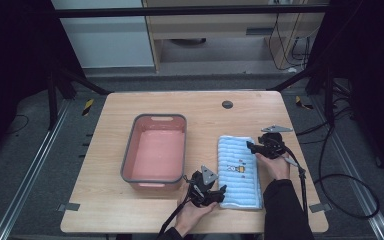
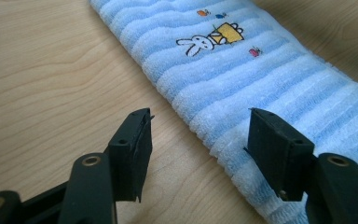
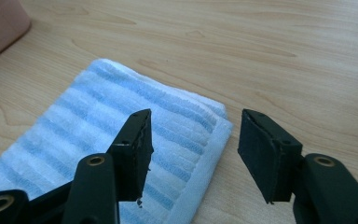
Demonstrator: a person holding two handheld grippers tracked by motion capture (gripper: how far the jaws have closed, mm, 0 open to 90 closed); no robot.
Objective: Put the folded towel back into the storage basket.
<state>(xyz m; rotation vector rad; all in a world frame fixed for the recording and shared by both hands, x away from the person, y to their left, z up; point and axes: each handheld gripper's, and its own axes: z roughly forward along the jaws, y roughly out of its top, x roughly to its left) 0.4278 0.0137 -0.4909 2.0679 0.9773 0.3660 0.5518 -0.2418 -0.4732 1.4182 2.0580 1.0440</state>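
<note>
While lying flat on the counter [image 1: 105,165], folded blue towel [image 1: 238,172] running lengthwise away from the person; left tool [image 1: 211,194] and right tool [image 1: 253,146] both gaping, clamping nothing.

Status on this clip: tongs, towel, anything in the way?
Left tongs open, straddling towel near edge. Right tongs open over far corner. Towel folded flat on table. Pink tub beside it, apart; nothing blocking.

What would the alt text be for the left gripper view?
The left tongs hang open over the long edge of a folded blue striped towel with a rabbit picture, lying on a wooden table.
</note>
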